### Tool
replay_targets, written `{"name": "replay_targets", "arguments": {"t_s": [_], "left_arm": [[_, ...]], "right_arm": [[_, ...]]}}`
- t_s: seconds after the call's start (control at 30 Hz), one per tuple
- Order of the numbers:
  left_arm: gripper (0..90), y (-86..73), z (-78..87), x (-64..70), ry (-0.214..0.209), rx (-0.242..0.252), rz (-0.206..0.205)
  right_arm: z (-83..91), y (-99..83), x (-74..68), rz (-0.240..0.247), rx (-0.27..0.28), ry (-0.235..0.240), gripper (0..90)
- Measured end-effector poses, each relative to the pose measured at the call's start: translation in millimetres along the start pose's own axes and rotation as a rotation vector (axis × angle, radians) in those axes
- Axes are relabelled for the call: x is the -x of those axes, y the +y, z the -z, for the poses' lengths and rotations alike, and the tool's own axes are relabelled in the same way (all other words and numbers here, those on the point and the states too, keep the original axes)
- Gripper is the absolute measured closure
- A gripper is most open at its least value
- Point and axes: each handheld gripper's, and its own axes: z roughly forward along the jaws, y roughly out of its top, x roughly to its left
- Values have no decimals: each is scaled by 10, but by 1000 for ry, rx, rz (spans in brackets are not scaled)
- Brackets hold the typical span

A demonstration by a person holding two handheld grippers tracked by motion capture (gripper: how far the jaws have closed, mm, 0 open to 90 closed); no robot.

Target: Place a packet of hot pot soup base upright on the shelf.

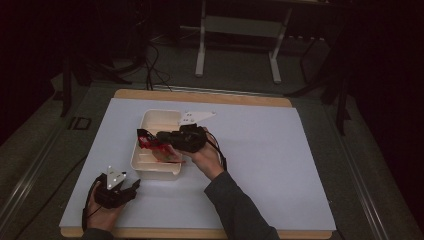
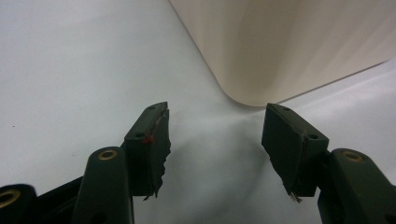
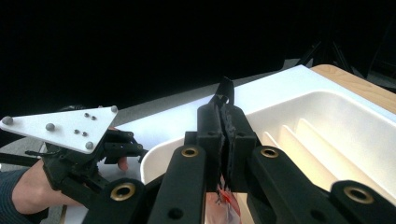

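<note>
A cream tray (image 1: 156,173) with ribbed dividers lies on the white table sheet (image 1: 270,150). My right gripper (image 1: 151,140) hovers over the tray's inside, shut on a thin red-and-black item (image 1: 148,144). In the right gripper view its jaws (image 3: 226,122) pinch that item; a black tip (image 3: 225,91) sticks up above them and a red bit (image 3: 227,198) hangs below, over the tray (image 3: 327,109). My left gripper (image 1: 133,186) rests open near the table's front left, pointing at the tray's near corner (image 2: 252,88) with nothing between its fingers (image 2: 215,135). It appears in the right gripper view (image 3: 125,144).
The sheet covers a wooden table whose edge (image 1: 200,96) shows at the back. Beyond it stand a white frame's legs (image 1: 201,55) and dark stands, with cables (image 1: 155,70) on the grey floor. Bare sheet stretches to the right of the tray.
</note>
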Motion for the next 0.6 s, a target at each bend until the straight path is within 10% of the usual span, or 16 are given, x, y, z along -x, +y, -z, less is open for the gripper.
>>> {"name": "replay_targets", "arguments": {"t_s": [0.6], "left_arm": [[416,0,5,-2,-4,1,1]], "right_arm": [[-204,-10,-53,-6,12,26,870]]}}
